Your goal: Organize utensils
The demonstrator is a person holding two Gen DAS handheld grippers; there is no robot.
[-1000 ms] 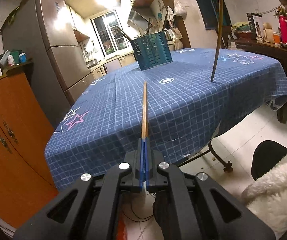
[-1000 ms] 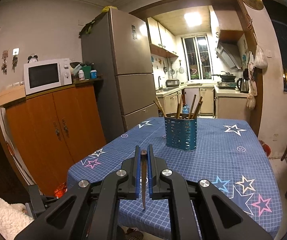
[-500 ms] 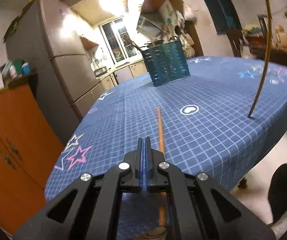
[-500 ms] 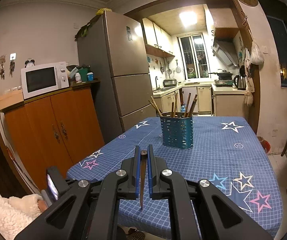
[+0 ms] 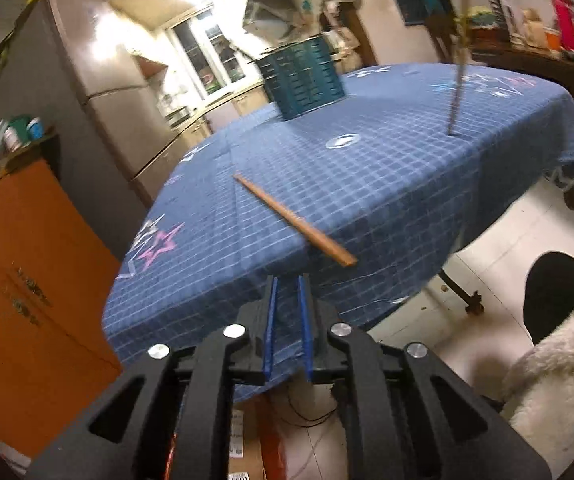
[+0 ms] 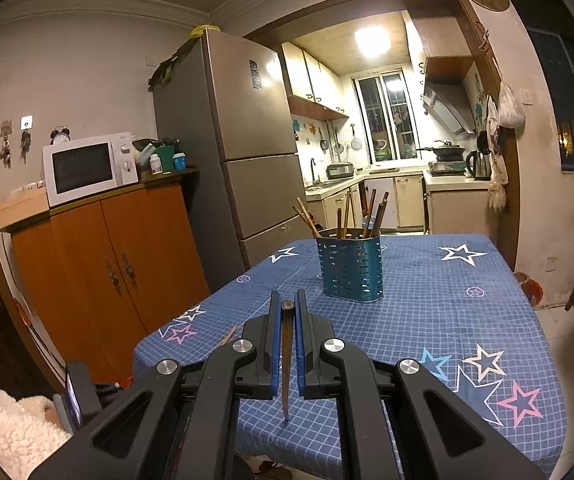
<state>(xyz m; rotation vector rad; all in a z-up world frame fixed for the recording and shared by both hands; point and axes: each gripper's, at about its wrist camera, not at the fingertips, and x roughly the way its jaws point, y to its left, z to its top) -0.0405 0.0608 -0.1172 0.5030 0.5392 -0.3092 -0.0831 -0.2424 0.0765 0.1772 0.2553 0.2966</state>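
Observation:
A light wooden chopstick (image 5: pixel 293 219) lies on the blue checked tablecloth (image 5: pixel 387 184), its near end sticking out over the table's front edge. My left gripper (image 5: pixel 287 286) is open and empty, just below and in front of that end. My right gripper (image 6: pixel 286 307) is shut on a dark chopstick (image 6: pixel 285 364), held upright with its tip on the cloth; it shows as a thin stick (image 5: pixel 455 92) in the left wrist view. A teal slotted utensil holder (image 6: pixel 350 268) with several chopsticks stands at the table's far middle, also in the left wrist view (image 5: pixel 301 76).
An orange cabinet (image 6: pixel 103 264) with a microwave (image 6: pixel 87 168) stands left of the table, then a fridge (image 6: pixel 243 160). A white fleece sleeve (image 5: pixel 559 360) and a dark stool (image 5: pixel 555 292) are at the right. A cardboard box (image 5: pixel 255 436) lies on the floor below.
My left gripper opened and let go of the light chopstick, which now lies slanted on the table edge. The left gripper pulled back and down. The right gripper barely moved.

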